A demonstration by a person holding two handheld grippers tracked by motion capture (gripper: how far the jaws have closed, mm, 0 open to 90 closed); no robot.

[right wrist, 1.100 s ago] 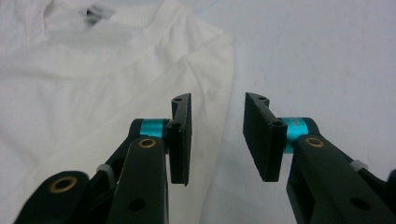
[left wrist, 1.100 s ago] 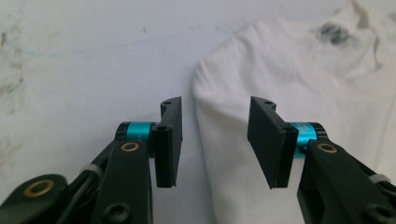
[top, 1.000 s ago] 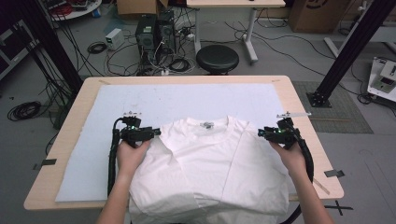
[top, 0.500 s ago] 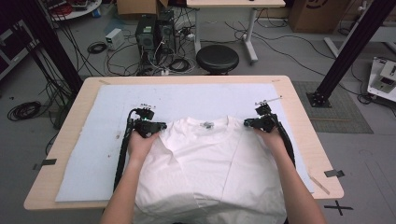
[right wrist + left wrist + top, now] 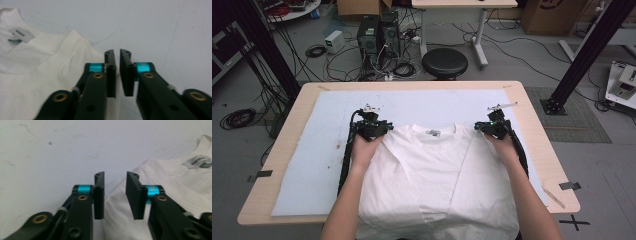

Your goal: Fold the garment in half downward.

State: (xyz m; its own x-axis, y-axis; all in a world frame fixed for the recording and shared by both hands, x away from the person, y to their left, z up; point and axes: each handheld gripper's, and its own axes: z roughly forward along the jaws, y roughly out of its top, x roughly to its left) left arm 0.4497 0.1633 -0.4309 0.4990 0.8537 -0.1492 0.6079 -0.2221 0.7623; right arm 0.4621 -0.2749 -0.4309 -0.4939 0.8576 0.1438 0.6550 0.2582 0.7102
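Note:
A white T-shirt (image 5: 437, 175) lies flat on a pale mat (image 5: 427, 102), collar away from me and hem hanging over the near table edge. My left gripper (image 5: 373, 128) rests at the shirt's left shoulder. In the left gripper view its jaws (image 5: 115, 176) stand apart and have just been opening; the shirt's edge (image 5: 175, 185) lies under them, not pinched. My right gripper (image 5: 493, 126) sits at the right shoulder. Its jaws (image 5: 117, 53) have just been opening to a narrow gap with nothing gripped, and the shirt (image 5: 37, 70) lies to their left. The neck label (image 5: 197, 161) (image 5: 21, 33) is visible.
The mat covers most of the wooden table (image 5: 542, 150), with bare mat beyond the collar and to both sides. Behind the table stand a black stool (image 5: 444, 62), computer towers (image 5: 377, 37) and floor cables. A black frame post (image 5: 582, 55) rises at the right.
Both grippers have moved inward toward the collar and slightly farther up the table. The shirt's top now looks narrower, with its sides folded in. Over the last half second the hands barely shifted.

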